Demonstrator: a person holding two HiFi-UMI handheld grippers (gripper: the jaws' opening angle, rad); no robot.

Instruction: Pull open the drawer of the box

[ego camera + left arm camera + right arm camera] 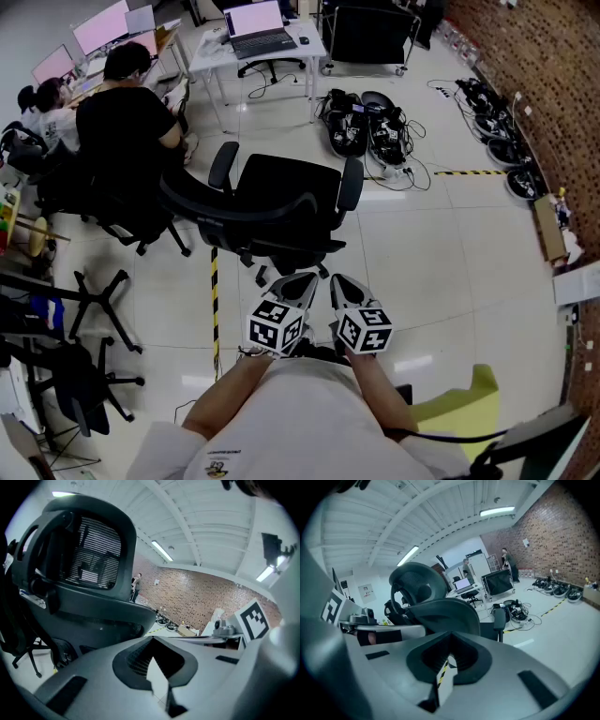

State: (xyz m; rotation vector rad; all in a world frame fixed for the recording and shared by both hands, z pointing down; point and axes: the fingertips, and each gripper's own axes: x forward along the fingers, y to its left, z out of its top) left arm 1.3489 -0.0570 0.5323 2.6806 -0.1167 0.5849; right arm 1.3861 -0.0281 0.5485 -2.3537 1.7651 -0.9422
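Box with the drawer isn't showing in any view. The left hand-held gripper (302, 281) and right hand-held gripper (341, 283) are sitting side by side, jaws closed together on nothing. Both are pointing at a black office chair (281, 202) just ahead on the floor (450, 244).

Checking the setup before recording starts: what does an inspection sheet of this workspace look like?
Surface: pale tiled floor, striped tape on it.
Job's things: nothing seen; no box or drawer in view.
Clutter: black office chair directly ahead.
Grippers: left gripper and right gripper, jaws together, empty, held near the body.
Cables: tangled cables beside gear on the floor.
Surroundings: seated person, laptop desk, brick wall.
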